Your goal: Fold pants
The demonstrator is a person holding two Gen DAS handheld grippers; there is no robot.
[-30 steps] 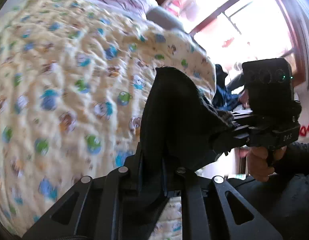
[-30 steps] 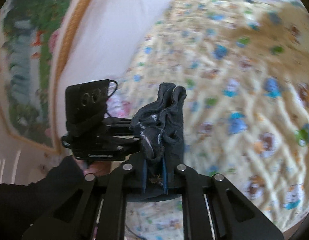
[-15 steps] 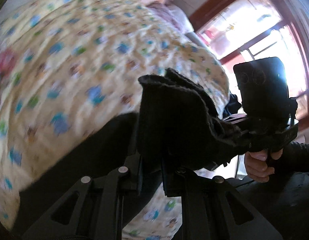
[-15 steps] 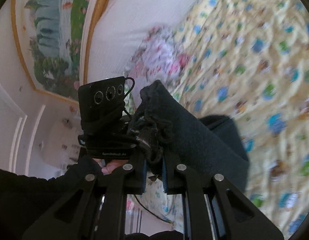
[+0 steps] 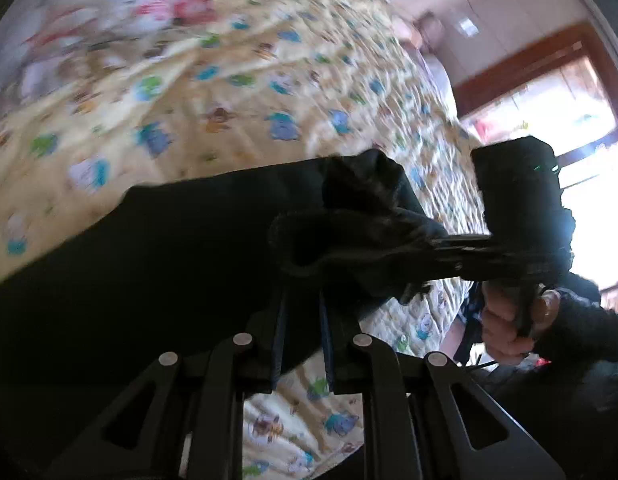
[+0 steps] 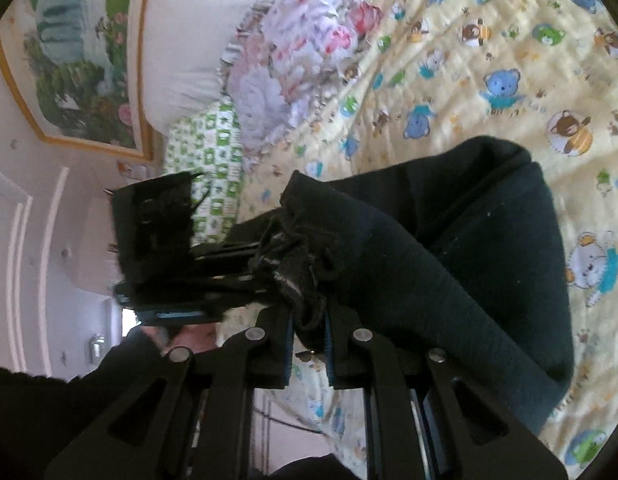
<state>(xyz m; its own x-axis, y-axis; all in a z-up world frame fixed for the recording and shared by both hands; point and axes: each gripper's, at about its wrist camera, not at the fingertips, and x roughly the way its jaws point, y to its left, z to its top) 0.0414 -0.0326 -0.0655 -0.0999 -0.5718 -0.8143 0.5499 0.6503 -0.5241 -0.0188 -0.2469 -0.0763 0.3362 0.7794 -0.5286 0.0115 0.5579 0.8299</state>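
Left wrist view: the left two-finger black gripper (image 5: 301,304) pinches a bunched edge of the dark navy knit pants (image 5: 157,264); its jaws are pressed onto the cloth.
Right wrist view: the right two-finger black gripper (image 6: 309,320) likewise clamps a gathered edge of the same pants (image 6: 489,248), close beside the left one (image 6: 229,276).
Change: a second ago only a small wad of cloth stood up between the fingers over bare quilt; now a long dark sweep of fabric trails out from both grips across the bed.
Meaning: this looks like the held edge being carried over the rest of the garment, so a fold is probably under way, not finished.
Pants position: draped from the two grips down onto the quilt; whether the far end lies flat is hard to say, since the left view is blurred.
Surface: a pale yellow quilted bedspread printed with cartoon bears (image 6: 489,40).
Room: a floral pillow (image 6: 293,48), a framed landscape painting (image 6: 69,60) and a bright wood-framed window (image 5: 549,92).
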